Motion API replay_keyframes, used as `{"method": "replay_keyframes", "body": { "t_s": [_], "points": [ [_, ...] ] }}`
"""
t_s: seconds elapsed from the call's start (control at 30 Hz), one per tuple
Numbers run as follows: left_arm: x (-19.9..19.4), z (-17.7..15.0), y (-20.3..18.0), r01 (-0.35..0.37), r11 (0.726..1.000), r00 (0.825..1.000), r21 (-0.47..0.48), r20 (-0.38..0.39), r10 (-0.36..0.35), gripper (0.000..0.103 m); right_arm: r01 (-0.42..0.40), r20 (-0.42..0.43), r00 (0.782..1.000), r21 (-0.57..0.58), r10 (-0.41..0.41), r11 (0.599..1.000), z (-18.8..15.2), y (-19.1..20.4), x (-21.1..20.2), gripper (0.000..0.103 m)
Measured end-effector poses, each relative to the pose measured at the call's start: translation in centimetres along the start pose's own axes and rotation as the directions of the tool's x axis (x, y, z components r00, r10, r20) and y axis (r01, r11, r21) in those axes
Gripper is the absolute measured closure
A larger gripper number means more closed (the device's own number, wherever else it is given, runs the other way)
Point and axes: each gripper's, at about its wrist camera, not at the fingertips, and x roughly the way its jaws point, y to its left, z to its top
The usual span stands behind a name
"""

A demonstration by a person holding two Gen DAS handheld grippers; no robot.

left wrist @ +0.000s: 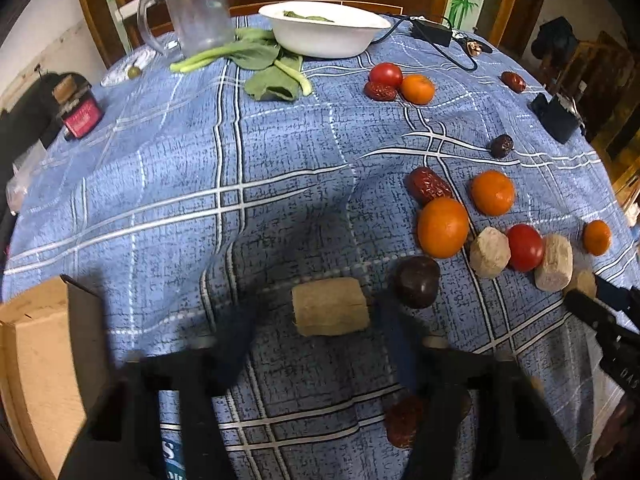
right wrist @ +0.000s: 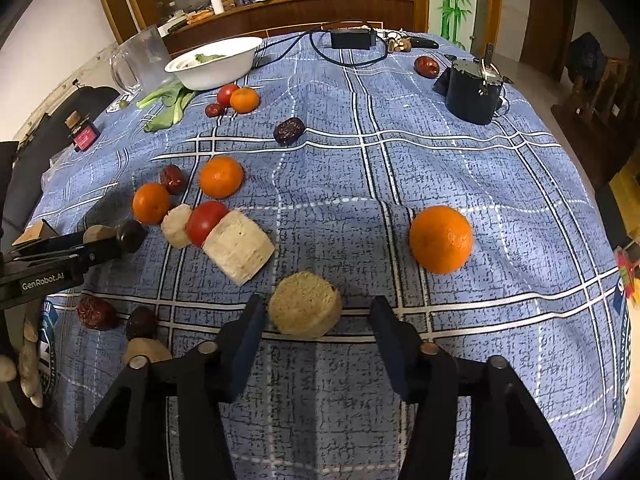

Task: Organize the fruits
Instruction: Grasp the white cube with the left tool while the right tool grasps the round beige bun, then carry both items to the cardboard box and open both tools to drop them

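Between my right gripper (right wrist: 316, 328) fingers sits a pale round chunk (right wrist: 305, 310) — cut yam or some such root, I cannot tell which. My left pad touches its flank; the right pad stands clear, so the jaws are apart and not yet clamped. My left gripper (left wrist: 316, 320) brackets a tan block-shaped piece (left wrist: 330, 306) the same way: blurred fingers either side, gaps showing, nothing pinched.

Both pieces look dry, firm and light, with a rough cut skin that should not slip. I would take the round one across its curved sides, low down, so it cannot roll out, and the block across its flat ends.

Just beyond my left jaws lies a dark round fruit (left wrist: 416, 280), and past it a tight huddle — an orange (left wrist: 442, 227), a red date (left wrist: 428, 184), a tomato (left wrist: 525, 246) wedged between two more pale chunks. The tomato is the soft one and wants a gentle squeeze; the dates are small and wrinkled, easy to lose.

A lone orange (right wrist: 440, 239) rests to the right of my right jaws, well apart from the rest; it is smooth and round, best held across its widest part.

Farther off on the blue checked tablecloth (left wrist: 160, 168) stand a white bowl (left wrist: 324, 32) with greens beside it, a clear mug, and a black box (right wrist: 474, 88).
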Motion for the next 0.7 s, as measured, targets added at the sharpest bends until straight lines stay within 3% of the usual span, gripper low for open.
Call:
{"method": "replay_keyframes", "body": {
  "t_s": [0.07,0.27,0.47,0.6,0.7],
  "points": [
    [-0.2,0.0,-0.1,0.023,1.000,1.000,-0.001,-0.006,-0.023,0.072,-0.022,-0.003,1.000,-0.002,0.022,1.000,0.0,0.2,-0.1,0.065],
    [-2.0,-1.2,0.2,0.046,0.998,0.999,-0.039,0.016,-0.046,0.072,-0.044,0.010,0.999,-0.010,0.044,0.999,-0.3,1.1,-1.6,0.065],
    [-5.8,-3.1,3.4,0.086,0.982,0.995,-0.170,0.072,-0.074,0.072,-0.096,0.043,0.994,-0.041,0.098,0.995,-0.4,3.2,-4.4,0.065],
    [-9.0,-4.5,7.7,0.049,0.970,0.994,-0.236,0.111,-0.023,0.072,-0.170,0.044,0.983,-0.113,0.176,0.979,0.4,7.6,-5.3,0.065],
    [-10.8,-5.7,12.3,-0.006,0.958,0.992,-0.287,0.116,0.041,0.072,-0.259,0.026,0.963,-0.164,0.267,0.952,1.0,12.3,-5.7,0.065]
  ]
}}
